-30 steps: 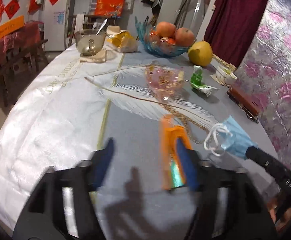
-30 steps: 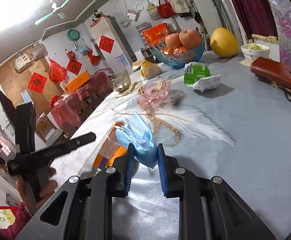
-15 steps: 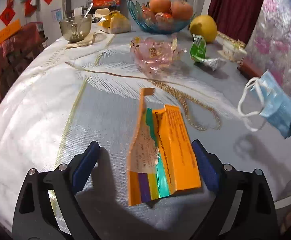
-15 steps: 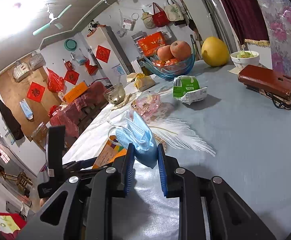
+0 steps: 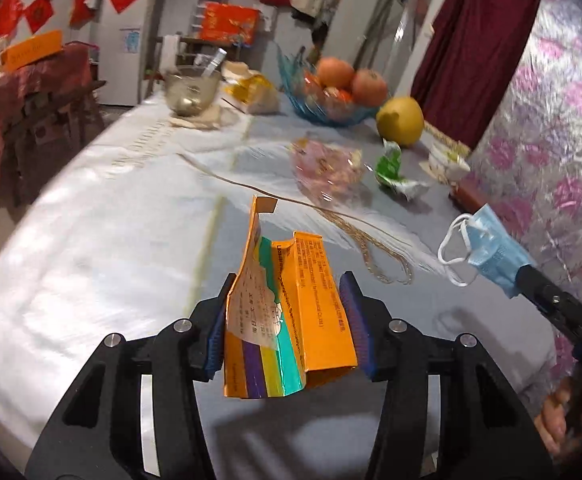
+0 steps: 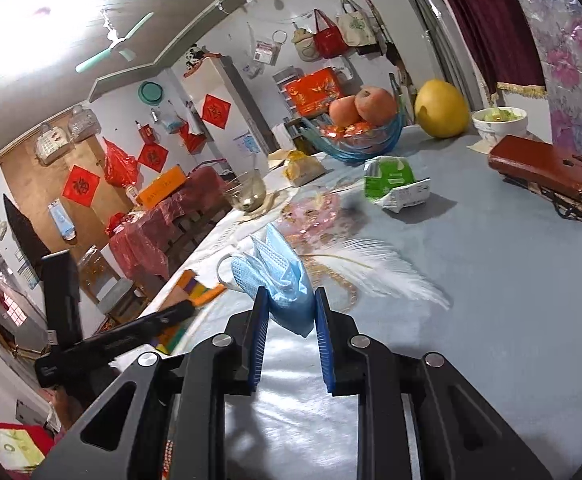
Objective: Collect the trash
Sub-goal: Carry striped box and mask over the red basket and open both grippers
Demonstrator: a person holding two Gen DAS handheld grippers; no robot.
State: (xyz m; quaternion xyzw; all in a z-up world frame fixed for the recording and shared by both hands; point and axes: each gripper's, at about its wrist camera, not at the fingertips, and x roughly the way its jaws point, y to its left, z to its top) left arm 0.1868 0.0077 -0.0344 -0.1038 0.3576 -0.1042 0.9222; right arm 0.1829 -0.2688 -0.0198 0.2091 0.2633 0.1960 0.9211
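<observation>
My left gripper [image 5: 289,326] is shut on a flattened orange carton [image 5: 287,320] with purple, yellow and green stripes, held just above the table. My right gripper [image 6: 291,320] is shut on a crumpled blue face mask [image 6: 281,276]; the mask also shows in the left wrist view [image 5: 487,252] at the right. A pink plastic wrapper [image 5: 327,168] and a crushed green-and-white carton [image 5: 395,172] lie further back on the table; both show in the right wrist view, the wrapper [image 6: 315,212] and the green carton [image 6: 391,184].
The table has a white-and-grey feather-print cloth [image 5: 111,240]. At its far end stand a blue fruit bowl [image 5: 331,96], a yellow pomelo [image 5: 399,121], a glass bowl [image 5: 190,89], a small white bowl [image 6: 499,122] and a brown wallet [image 6: 543,164]. A floral wall [image 5: 551,128] is on the right.
My left gripper closed around the orange carton and lifted it off the cloth. The right gripper kept holding the mask and shifted slightly.
</observation>
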